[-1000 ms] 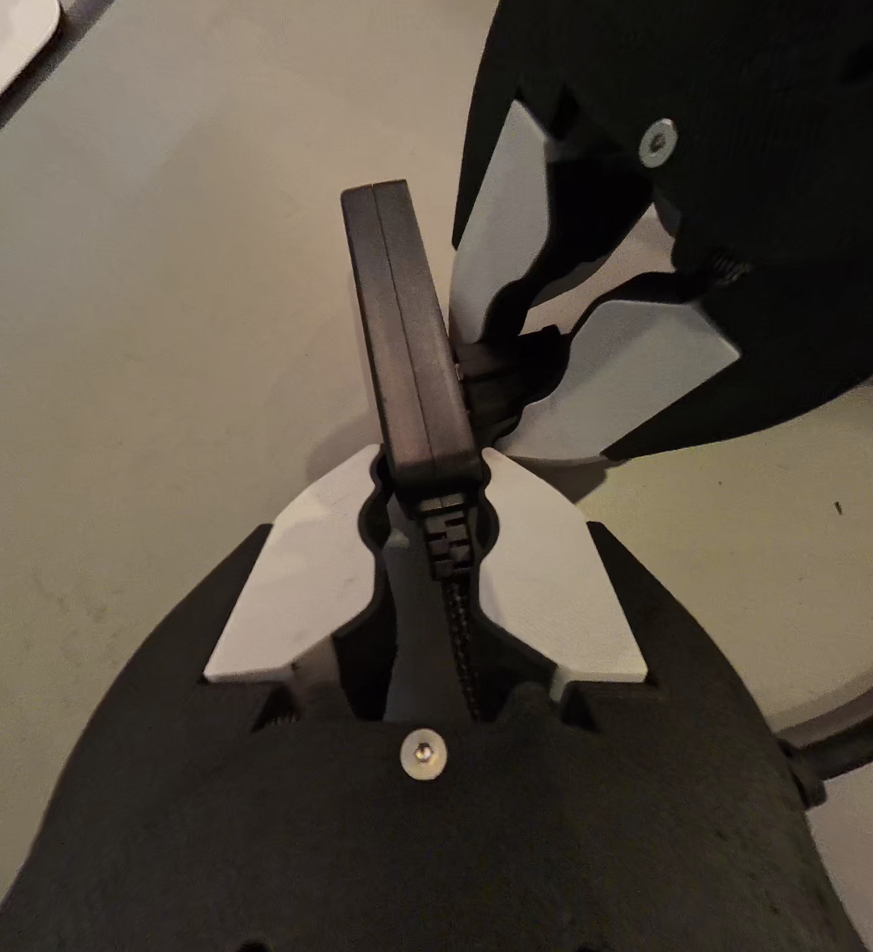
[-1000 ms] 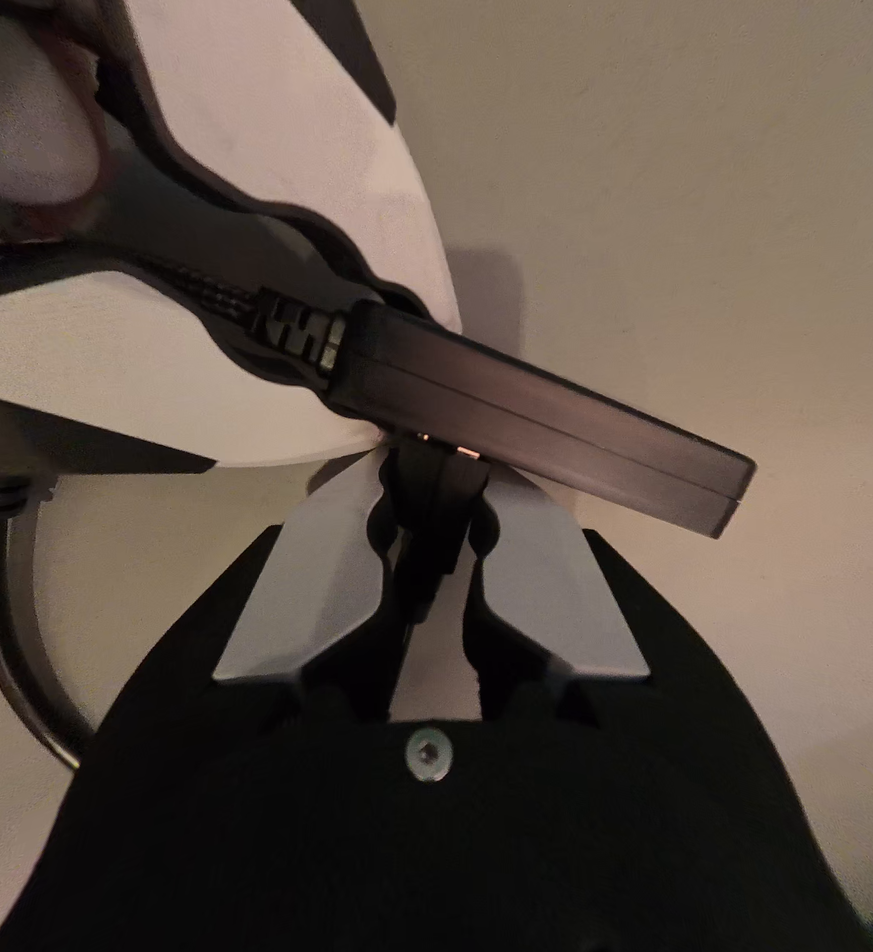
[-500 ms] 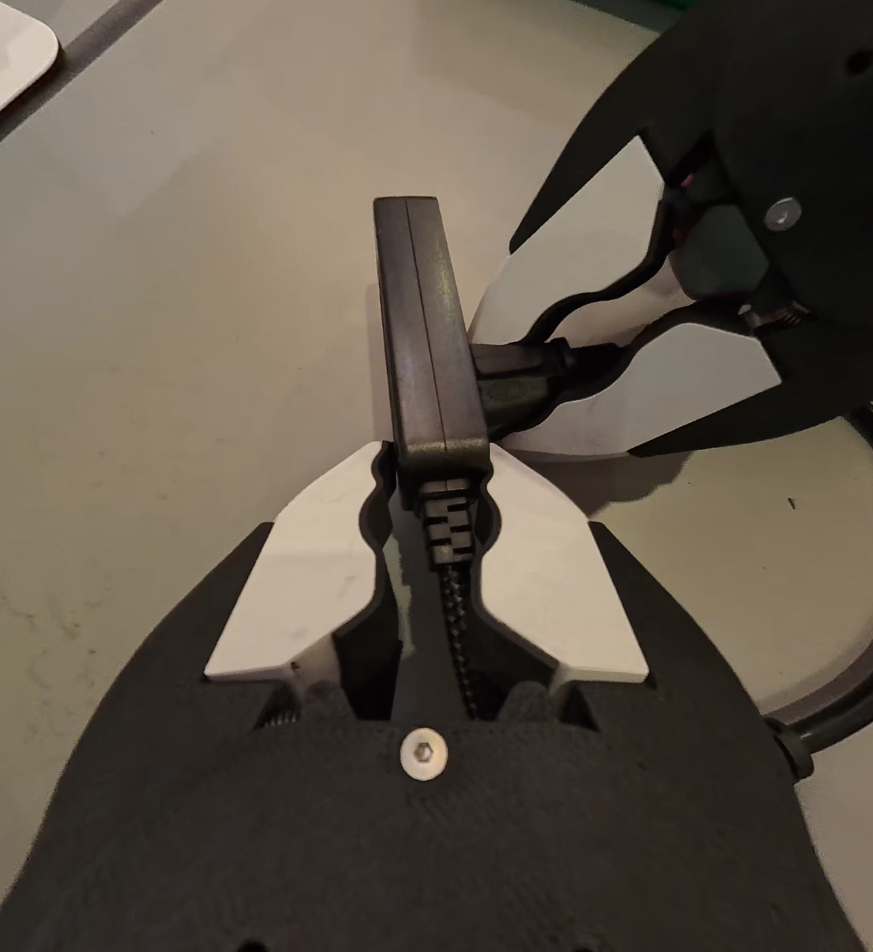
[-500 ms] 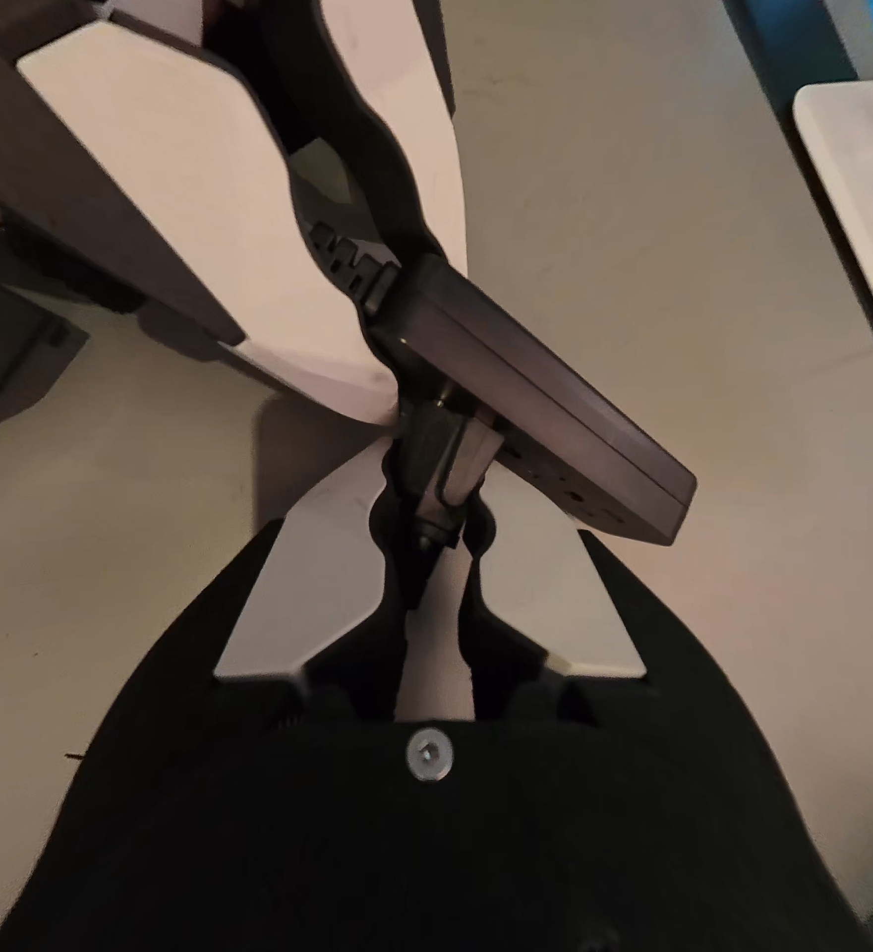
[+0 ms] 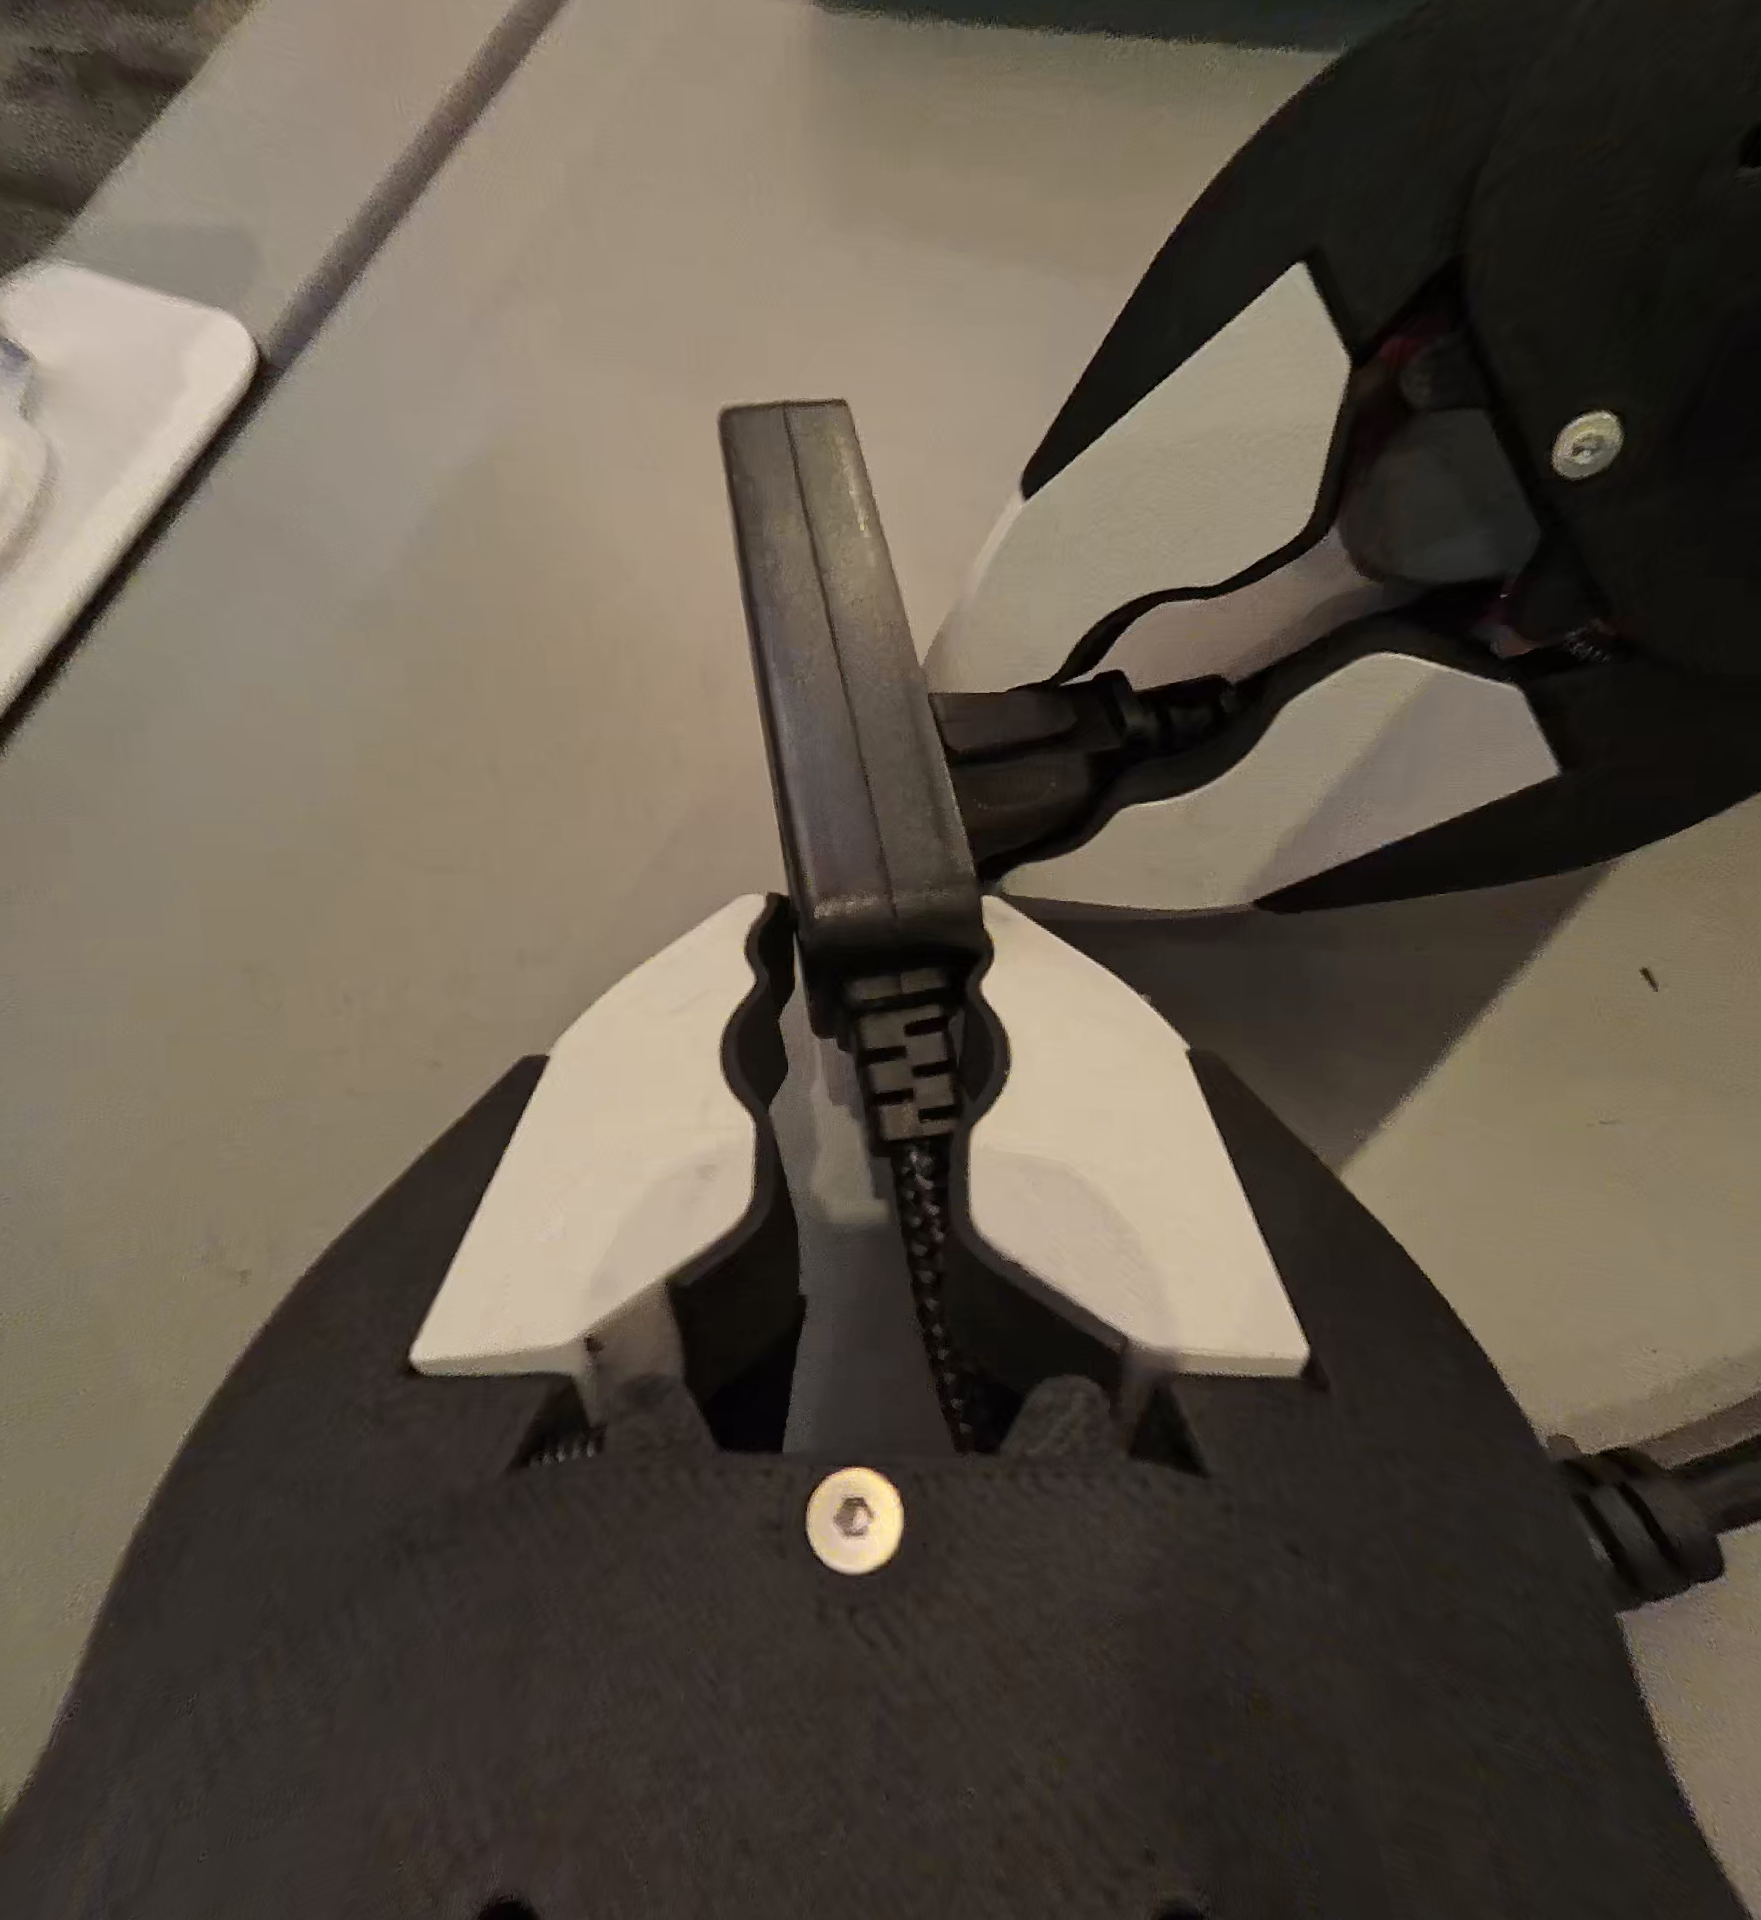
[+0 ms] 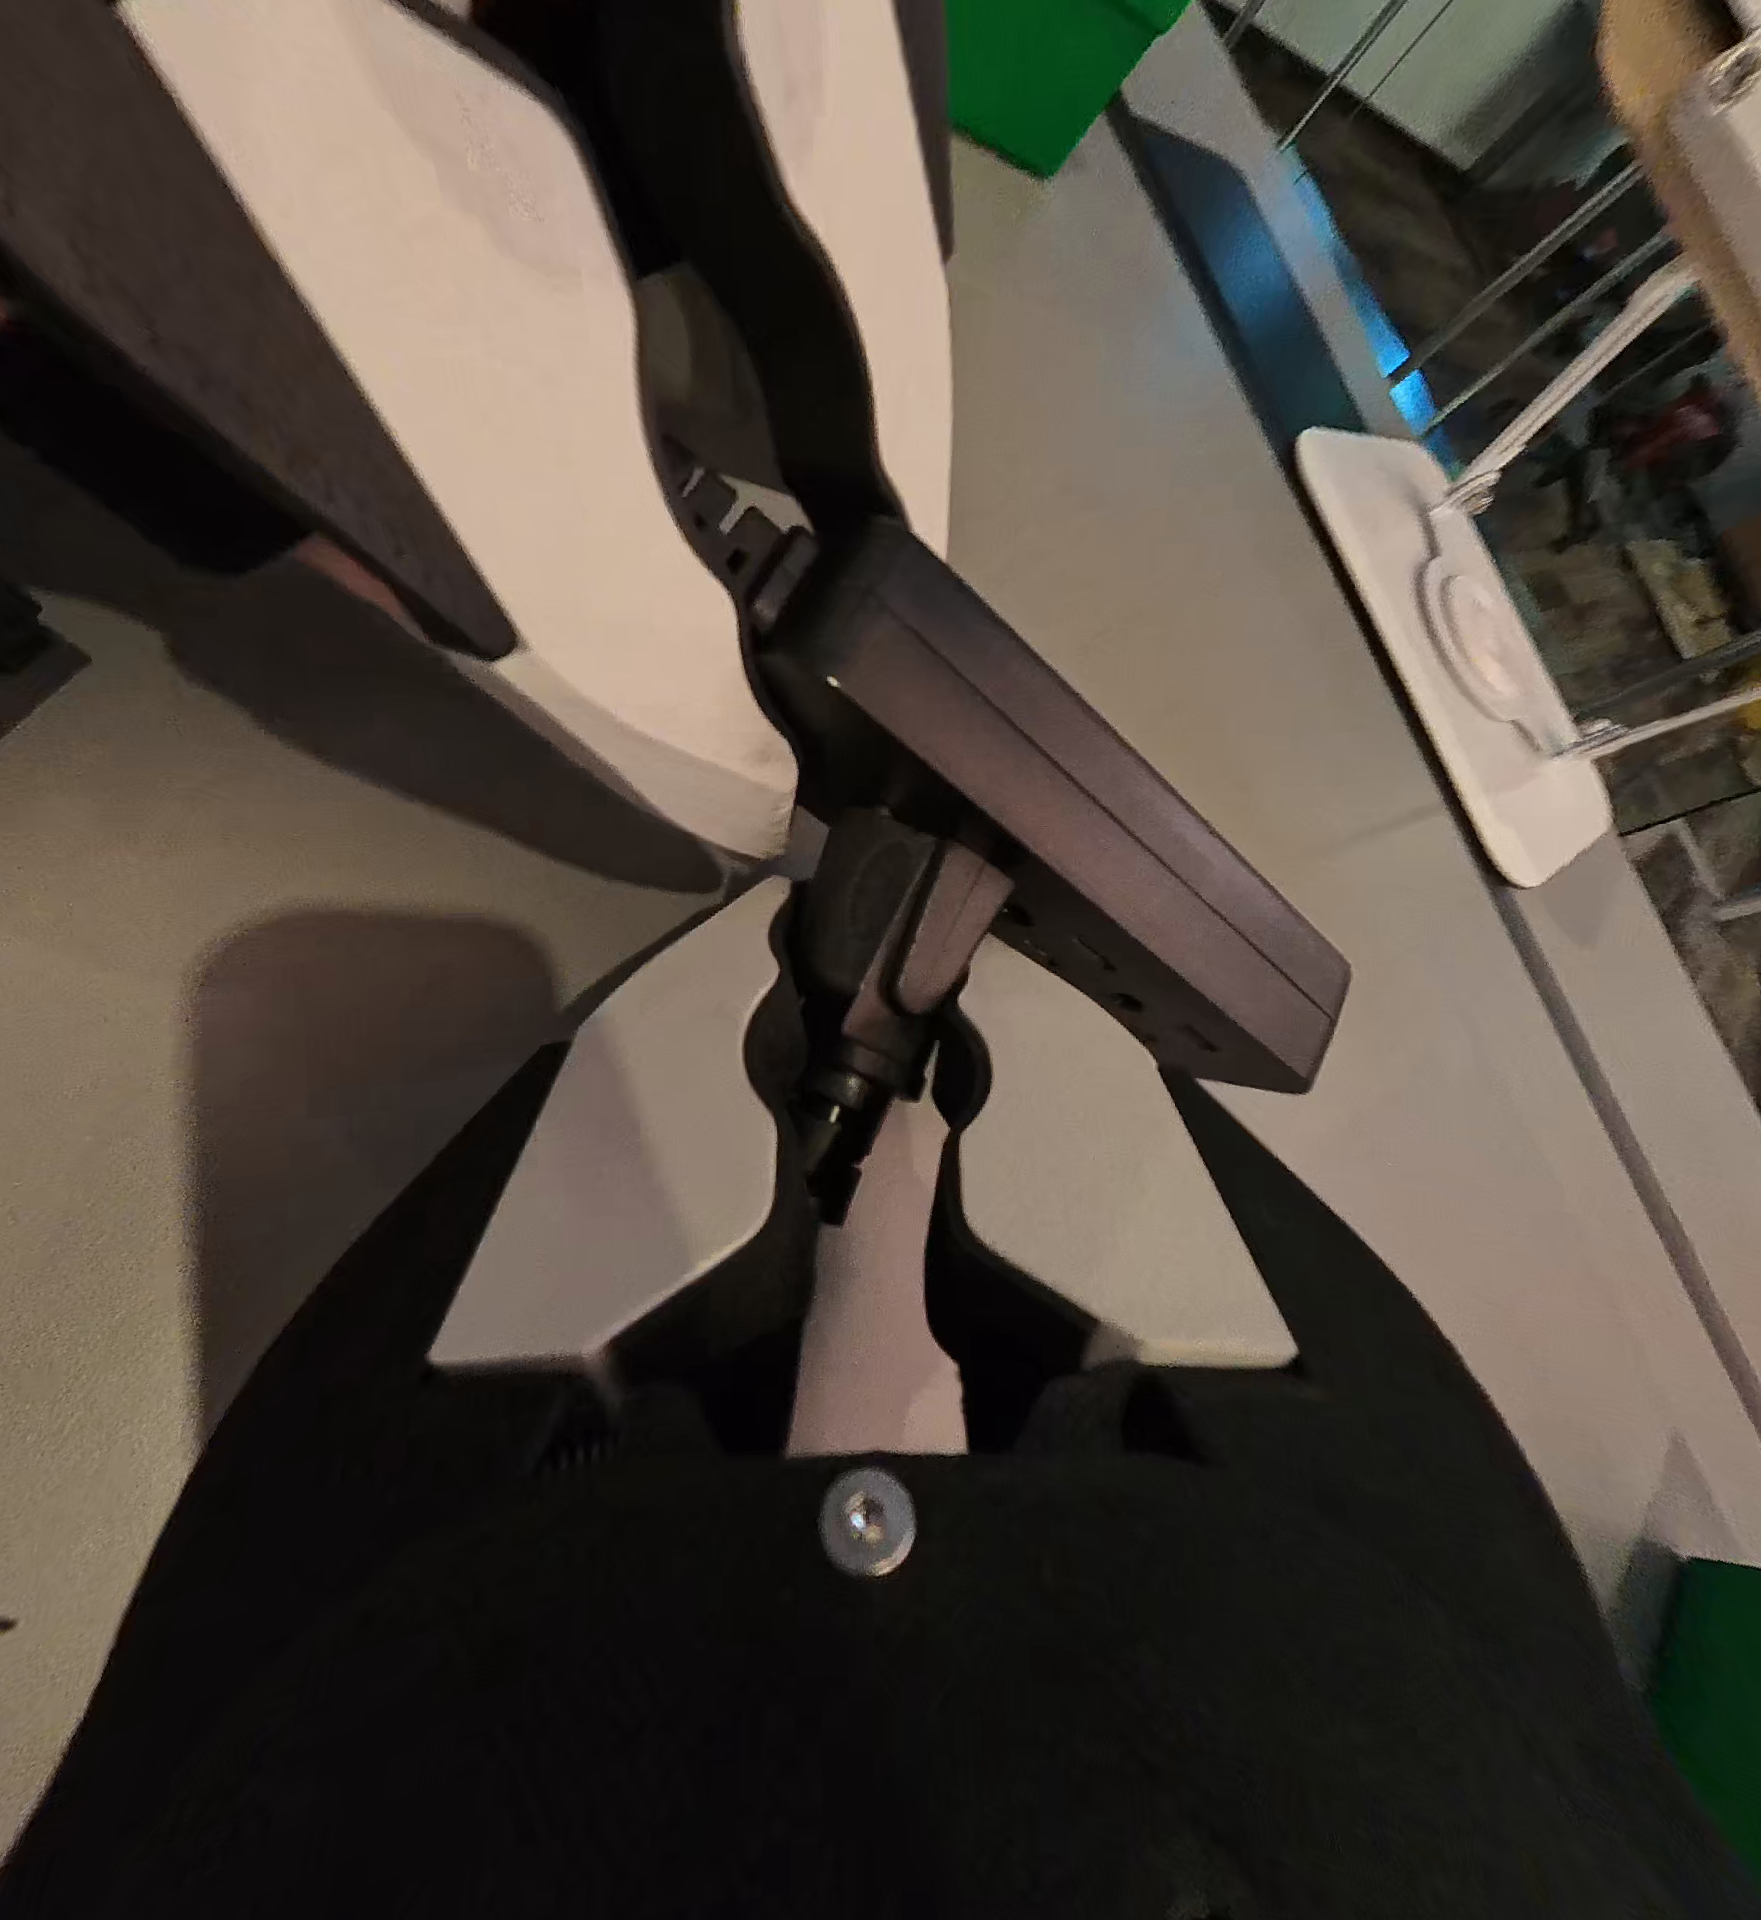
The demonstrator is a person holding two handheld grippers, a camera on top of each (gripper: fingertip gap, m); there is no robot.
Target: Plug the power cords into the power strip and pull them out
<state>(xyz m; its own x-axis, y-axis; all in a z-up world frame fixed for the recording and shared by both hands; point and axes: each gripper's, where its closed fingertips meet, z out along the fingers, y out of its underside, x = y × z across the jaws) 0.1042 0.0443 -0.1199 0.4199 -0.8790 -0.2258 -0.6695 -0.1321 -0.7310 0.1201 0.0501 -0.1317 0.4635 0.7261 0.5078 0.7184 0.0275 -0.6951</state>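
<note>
Both hand-held grippers, left [image 5: 881, 925] and right [image 6: 860, 914], are clamped, tips nearly meeting.

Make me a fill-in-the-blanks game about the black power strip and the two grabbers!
1. The left gripper holds the ____ power strip at its cord end.
2. The right gripper is shut on a ____.
3. The plug sits in the strip's socket nearest the ____ gripper.

Missing words: black; plug; left

Black power strip [image 5: 845, 665] with a black braided cord [image 5: 923, 1288] — black plug [image 6: 886, 925] in its socket face; both grippers black-bodied with white fingers [image 5: 606, 1143] — pale grey table [image 5: 336, 831], white tray [image 6: 1458, 675], green box [image 6: 1042, 62]
</note>
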